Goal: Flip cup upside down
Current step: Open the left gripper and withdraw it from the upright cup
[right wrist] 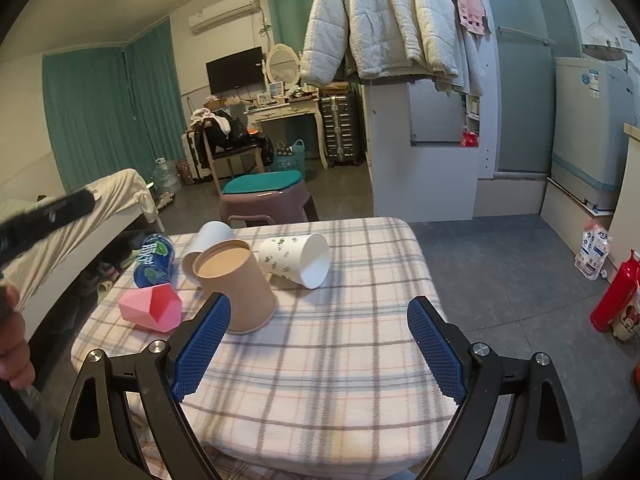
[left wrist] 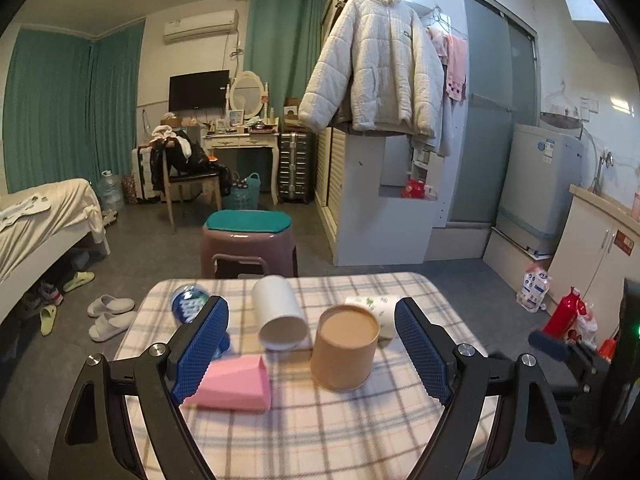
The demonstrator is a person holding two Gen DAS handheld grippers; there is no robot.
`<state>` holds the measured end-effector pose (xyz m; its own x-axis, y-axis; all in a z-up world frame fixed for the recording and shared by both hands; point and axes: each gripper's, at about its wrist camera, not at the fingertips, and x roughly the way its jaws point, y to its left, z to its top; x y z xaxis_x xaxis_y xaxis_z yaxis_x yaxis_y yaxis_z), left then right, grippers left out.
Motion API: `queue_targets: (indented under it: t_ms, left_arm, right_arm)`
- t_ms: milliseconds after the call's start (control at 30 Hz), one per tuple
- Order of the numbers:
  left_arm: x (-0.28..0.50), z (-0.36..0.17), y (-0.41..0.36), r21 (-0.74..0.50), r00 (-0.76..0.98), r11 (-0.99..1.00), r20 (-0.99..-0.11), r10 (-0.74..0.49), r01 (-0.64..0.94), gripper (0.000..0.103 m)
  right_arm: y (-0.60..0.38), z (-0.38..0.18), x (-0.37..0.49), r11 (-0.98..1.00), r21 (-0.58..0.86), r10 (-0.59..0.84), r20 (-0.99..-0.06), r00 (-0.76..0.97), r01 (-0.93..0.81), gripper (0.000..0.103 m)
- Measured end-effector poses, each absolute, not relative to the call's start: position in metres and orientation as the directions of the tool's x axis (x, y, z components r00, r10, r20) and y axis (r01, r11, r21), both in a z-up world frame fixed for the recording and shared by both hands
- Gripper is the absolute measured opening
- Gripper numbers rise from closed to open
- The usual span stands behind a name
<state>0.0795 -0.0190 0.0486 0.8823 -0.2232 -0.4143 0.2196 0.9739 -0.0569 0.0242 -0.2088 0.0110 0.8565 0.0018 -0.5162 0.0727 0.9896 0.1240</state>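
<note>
Left wrist view, left gripper [left wrist: 312, 346] spread wide, level, facing inverted brown cup [left wrist: 345, 347]

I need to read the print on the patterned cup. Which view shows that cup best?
The right wrist view: the patterned cup lies on its side fully visible, mouth facing right. In the left wrist view only a sliver shows behind the brown cup.

From my left wrist, my gripper finger [left wrist: 200, 346] hides part of the blue can [left wrist: 187, 307]; the brown cup [left wrist: 345, 347] covers the patterned cup's [left wrist: 378, 307] mouth.
</note>
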Motion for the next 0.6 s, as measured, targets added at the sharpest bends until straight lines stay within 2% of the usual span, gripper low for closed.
queue_targets:
  t_ms: [133,333,433,533,600]
  left_arm:
    - [0.067,0.028,-0.010,-0.011,0.897,0.981,-0.402,-0.182,0.194,0.088]
    - [0.060,-0.002,0.012,-0.052,0.874,0.982,-0.449,-0.187,0.183,0.088]
    - [0.059,-0.011,0.022,-0.071,0.871,0.985,-0.459,-0.175,0.160,0.100]
    - [0.058,-0.012,0.030,-0.070,0.885,0.990,-0.444,-0.142,0.124,0.102]
    - [0.057,-0.011,0.034,-0.071,0.889,0.990,-0.435,-0.141,0.123,0.103]
  right_arm:
    - [-0.196,0.001,0.026,0.992,0.113,0.010,-0.522,0.853,0.057,0.090]
    - [-0.180,-0.011,0.022,0.995,0.088,0.006,-0.501,0.866,0.043,0.090]
    - [-0.175,-0.016,0.023,0.996,0.076,-0.004,-0.500,0.866,0.048,0.091]
    - [-0.170,-0.018,0.023,0.996,0.072,-0.006,-0.493,0.870,0.048,0.103]
    - [-0.167,-0.016,0.023,0.996,0.071,-0.005,-0.485,0.874,0.046,0.103]
